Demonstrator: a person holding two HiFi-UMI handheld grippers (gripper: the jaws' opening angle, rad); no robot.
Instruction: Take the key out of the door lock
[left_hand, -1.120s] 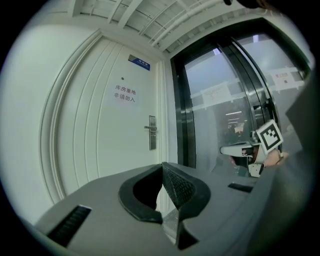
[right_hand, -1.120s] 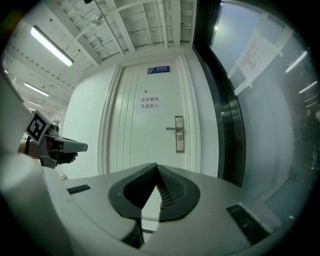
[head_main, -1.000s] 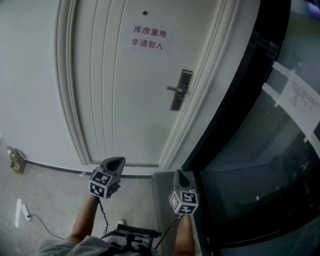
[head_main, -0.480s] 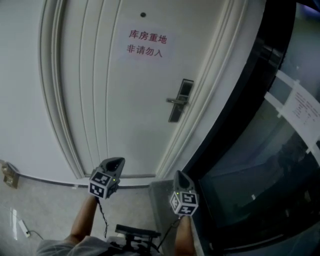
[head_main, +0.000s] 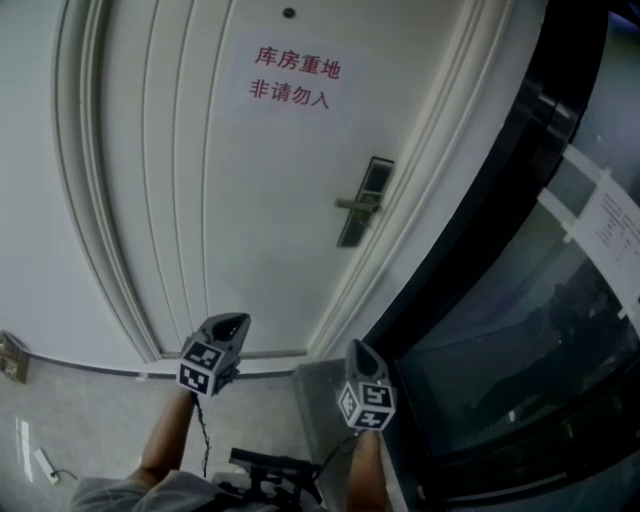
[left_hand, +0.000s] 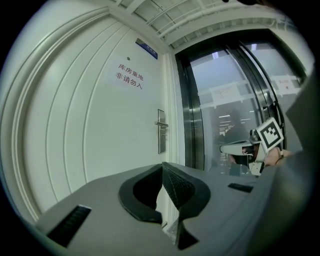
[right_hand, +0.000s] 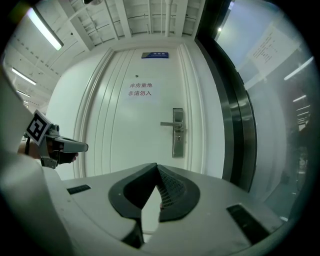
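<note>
A white door (head_main: 200, 200) fills the upper left and middle of the head view. A dark-framed glass wall (head_main: 520, 330) runs down the right side. Low in the frame, the left gripper (head_main: 234, 320) and right gripper (head_main: 357, 346) are held side by side, well apart from the door. Each has its jaws closed tip to tip, with nothing between them. A paper sign (head_main: 293, 78) sits at top centre. The lock plate (head_main: 362, 203) is right of centre; the key is too small to make out there.
</note>
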